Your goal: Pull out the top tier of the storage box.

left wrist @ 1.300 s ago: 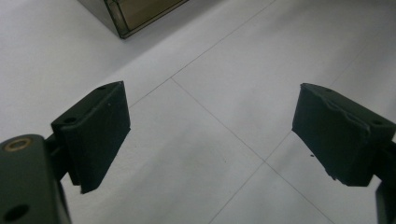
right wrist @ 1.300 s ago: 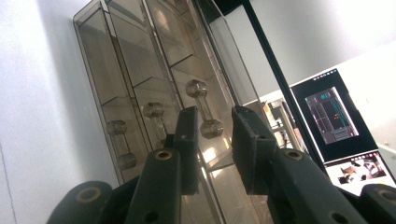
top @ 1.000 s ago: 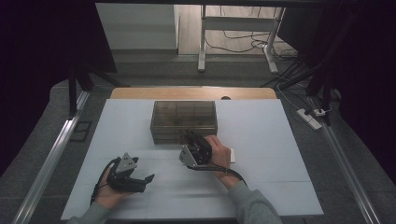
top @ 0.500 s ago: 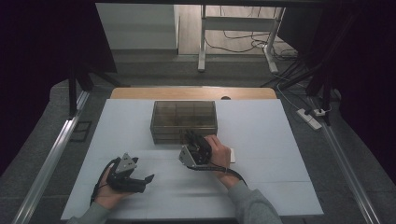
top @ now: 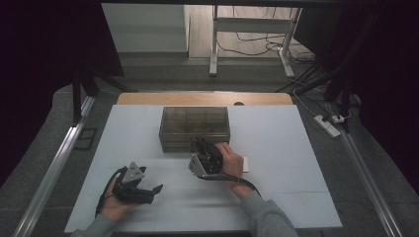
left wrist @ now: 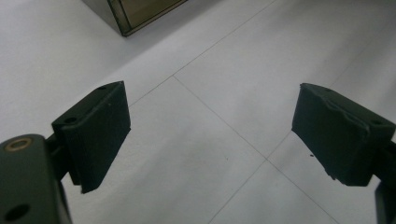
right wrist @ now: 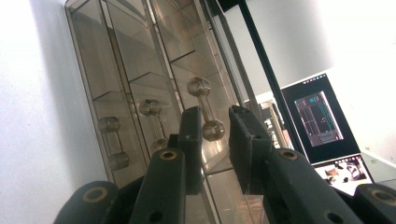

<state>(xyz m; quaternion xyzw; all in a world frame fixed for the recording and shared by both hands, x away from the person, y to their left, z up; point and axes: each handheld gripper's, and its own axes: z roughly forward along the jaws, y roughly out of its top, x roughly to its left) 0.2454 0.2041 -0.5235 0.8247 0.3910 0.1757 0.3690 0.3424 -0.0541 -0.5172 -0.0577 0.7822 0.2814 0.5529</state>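
A smoky see-through drawer cabinet (top: 195, 127) stands at the middle of the white table (top: 276, 133). My right gripper (top: 201, 144) points at its front face. In the right gripper view, the jaws (right wrist: 215, 127) stand narrowly apart around the lower knob of a clear dumbbell-shaped drawer handle (right wrist: 205, 107). They have just been closing, and a thin gap still shows at one pad. My left gripper (top: 154, 193) rests low at the table's front left. Its wide-spread pads (left wrist: 100, 135) hang over bare table, open and with nothing between them.
Two more clear handles (right wrist: 150, 108) (right wrist: 110, 125) sit on the neighbouring drawers. A small white card (top: 245, 164) lies beside the right hand. A corner of the cabinet (left wrist: 126, 16) shows beyond the left jaws. A lit monitor (right wrist: 317, 116) stands behind the cabinet.
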